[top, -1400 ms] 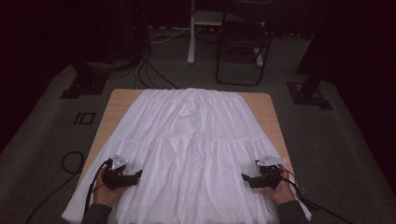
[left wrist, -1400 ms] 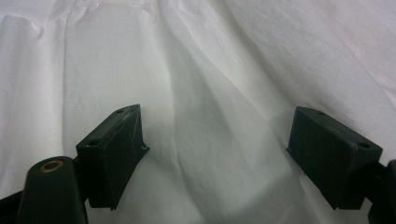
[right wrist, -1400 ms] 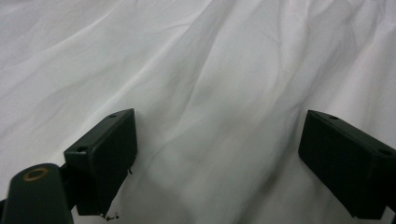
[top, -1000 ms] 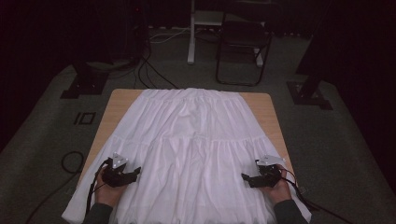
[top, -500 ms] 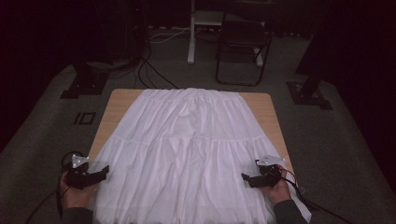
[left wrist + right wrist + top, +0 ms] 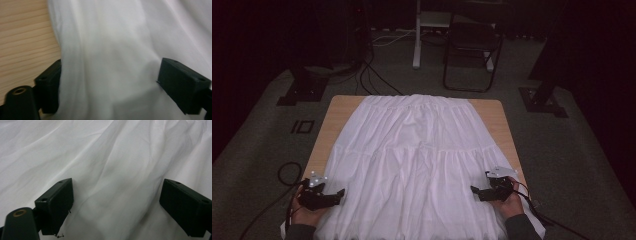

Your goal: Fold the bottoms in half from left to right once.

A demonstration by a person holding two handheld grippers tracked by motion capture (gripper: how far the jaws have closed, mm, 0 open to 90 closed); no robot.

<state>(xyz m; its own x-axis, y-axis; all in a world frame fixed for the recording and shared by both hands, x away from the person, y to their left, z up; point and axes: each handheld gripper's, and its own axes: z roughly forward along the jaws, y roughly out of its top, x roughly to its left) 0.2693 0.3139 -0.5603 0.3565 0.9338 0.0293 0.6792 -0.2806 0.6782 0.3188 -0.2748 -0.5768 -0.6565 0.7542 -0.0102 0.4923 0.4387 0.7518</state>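
A white tiered skirt (image 6: 412,150) lies spread flat on a light wooden table (image 6: 337,112), waistband at the far end and hem hanging over the near edge. My left gripper (image 6: 339,194) is at the skirt's near left edge. In the left gripper view its jaws stand open (image 6: 107,82) on either side of the skirt's side edge (image 6: 112,37), with bare table wood (image 6: 22,37) to the left. My right gripper (image 6: 475,192) rests low over the near right part of the skirt, open (image 6: 117,205), with wrinkled skirt cloth (image 6: 100,150) between and beyond its jaws.
A dark folding chair (image 6: 472,45) and a white post (image 6: 417,35) stand beyond the table. Black stand bases (image 6: 304,87) (image 6: 544,100) flank the far corners. A cable loop (image 6: 287,175) lies on the grey carpet at the left.
My left gripper swung left off the skirt, past the table's edge, then came back right to the skirt's side edge. The right gripper has barely moved.
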